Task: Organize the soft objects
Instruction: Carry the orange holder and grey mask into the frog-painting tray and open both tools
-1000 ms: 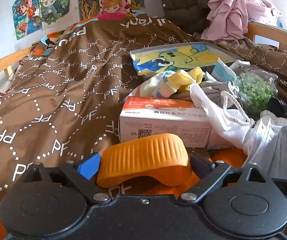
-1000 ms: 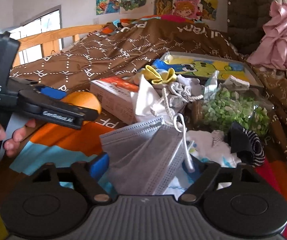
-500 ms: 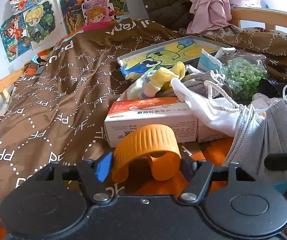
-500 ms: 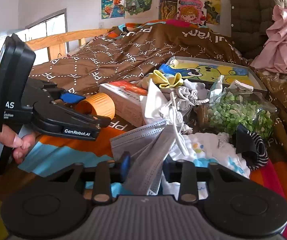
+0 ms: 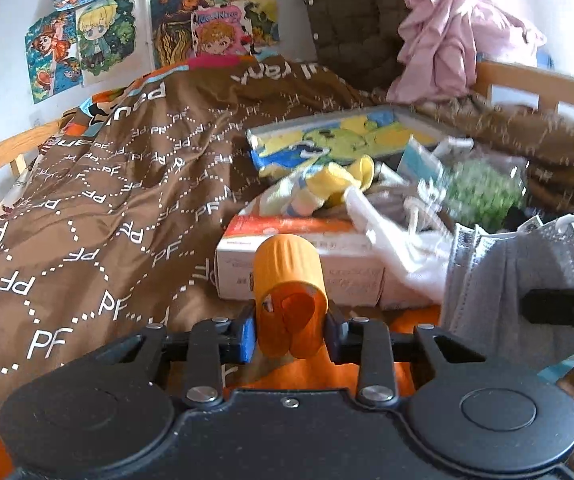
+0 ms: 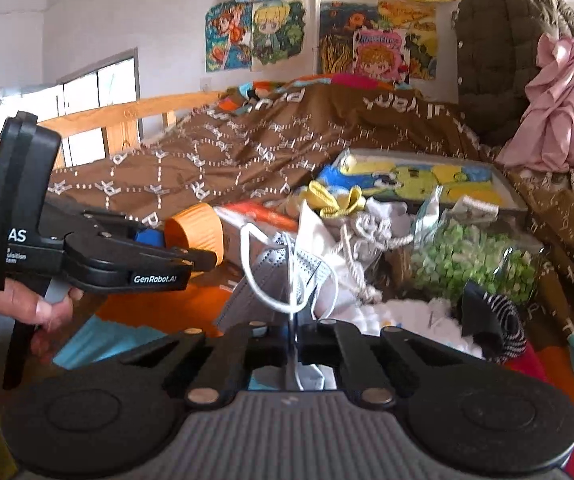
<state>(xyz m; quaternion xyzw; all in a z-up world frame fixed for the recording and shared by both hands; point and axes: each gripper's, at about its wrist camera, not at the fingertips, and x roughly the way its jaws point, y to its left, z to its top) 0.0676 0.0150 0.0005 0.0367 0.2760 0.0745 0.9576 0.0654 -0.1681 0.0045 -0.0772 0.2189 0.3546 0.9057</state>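
Between the left gripper [image 5: 289, 332] fingers sits a ribbed orange sleeve [image 5: 289, 292], squeezed into a curl so it lifts clear of the carton [image 5: 299, 264] just ahead; the right gripper [image 6: 294, 346] is clamped on a grey face mask [image 6: 287, 276], dangling it apart from the clutter beyond

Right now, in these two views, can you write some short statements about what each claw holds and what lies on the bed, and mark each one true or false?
1. The left claw squeezes an orange ribbed sleeve. True.
2. The right claw is open and holds nothing. False: it is shut on a grey face mask.
3. A red and white carton lies behind the orange ribbed sleeve. True.
4. The bag of green pieces is in the left claw. False: it lies on the bed, in no claw.
5. A pink garment hangs at the far right. True.
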